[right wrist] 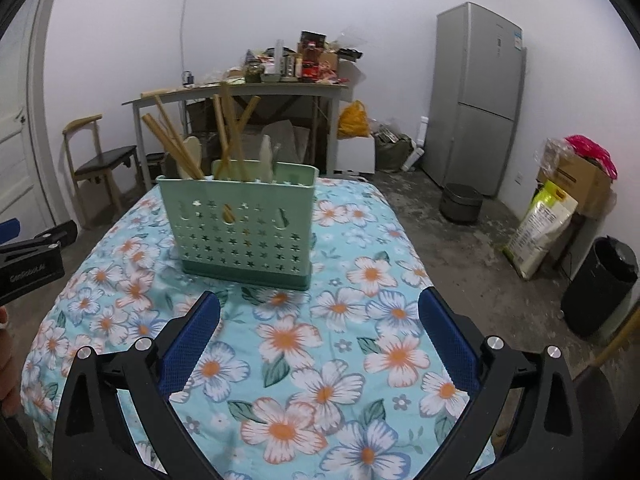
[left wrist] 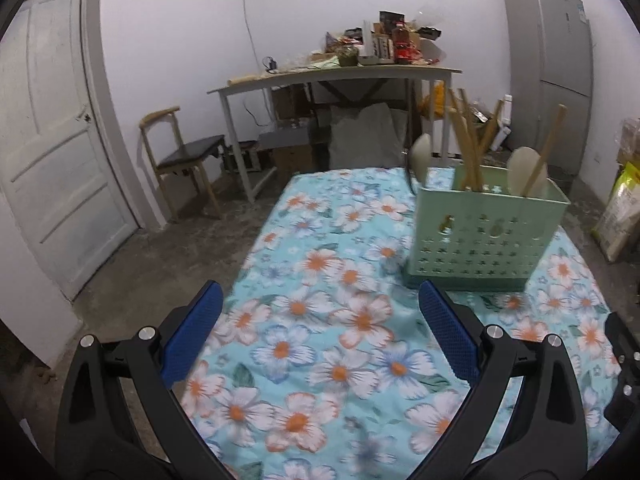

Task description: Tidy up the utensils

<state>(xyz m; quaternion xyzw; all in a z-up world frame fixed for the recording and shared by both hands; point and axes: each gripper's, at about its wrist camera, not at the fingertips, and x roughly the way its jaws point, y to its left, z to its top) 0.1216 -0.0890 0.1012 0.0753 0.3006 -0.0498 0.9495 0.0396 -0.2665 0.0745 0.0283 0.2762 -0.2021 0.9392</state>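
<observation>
A pale green utensil holder (left wrist: pixel 484 236) with star holes stands on the floral tablecloth (left wrist: pixel 320 320); it also shows in the right wrist view (right wrist: pixel 240 228). Several wooden chopsticks (right wrist: pixel 228 132) and pale spoons (right wrist: pixel 266 158) stand upright in it. My left gripper (left wrist: pixel 320 300) is open and empty, low over the cloth, left of and nearer than the holder. My right gripper (right wrist: pixel 320 312) is open and empty, in front of the holder. The left gripper's black body (right wrist: pixel 32 256) shows at the left edge of the right wrist view.
A cluttered desk (right wrist: pixel 240 88) and a chair (left wrist: pixel 184 156) stand behind the table. A white door (left wrist: pixel 52 128) is at the left. A grey fridge (right wrist: pixel 476 96), a pot (right wrist: pixel 460 202), a sack (right wrist: pixel 540 228) and a black bin (right wrist: pixel 600 284) are at the right.
</observation>
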